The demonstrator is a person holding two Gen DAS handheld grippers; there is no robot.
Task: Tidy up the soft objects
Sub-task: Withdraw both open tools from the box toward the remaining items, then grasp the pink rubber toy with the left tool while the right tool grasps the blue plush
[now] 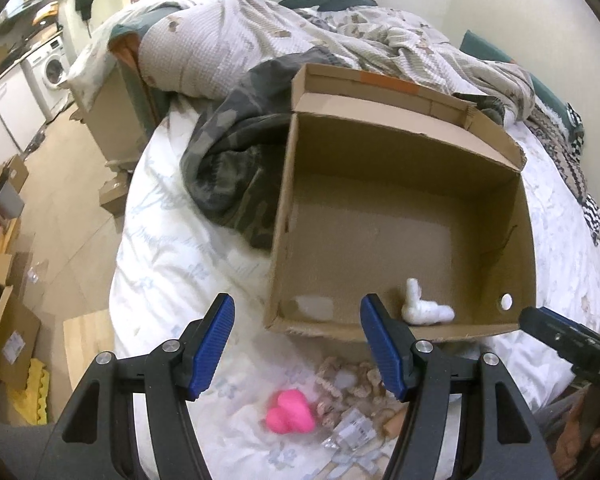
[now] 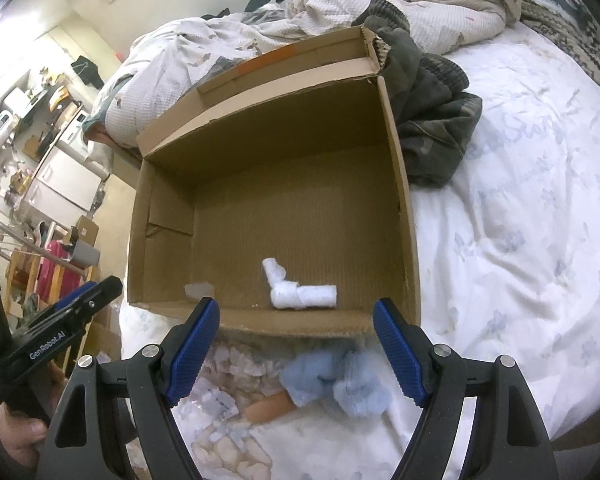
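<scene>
I hold a two-finger tool in each hand above a bed covered by a white floral-print sheet [image 2: 520, 240]. My left gripper [image 1: 296, 344] and my right gripper [image 2: 296, 348] both have their blue-padded fingers spread apart, with nothing between them. Ahead sits an open brown cardboard box [image 2: 396, 184], and inside it, near the front wall, lies a bent white roll of soft cloth [image 2: 296, 290]. On the sheet in front of the box, under my fingers, wait a bright pink squashy lump [image 1: 290, 412] and a pale blue fluffy plush piece [image 2: 336, 380]; both look light and yielding, so I would pinch each across its thick middle. Beside them is a heap of what may be beige knitted or plush bits [image 1: 352, 380], too blurred to name. A crumpled dark camouflage garment [image 1: 236, 168] leans against the box's side, and rumpled bedding [image 1: 300, 16] lies behind. The box's front wall stands between the toys and its floor.
</scene>
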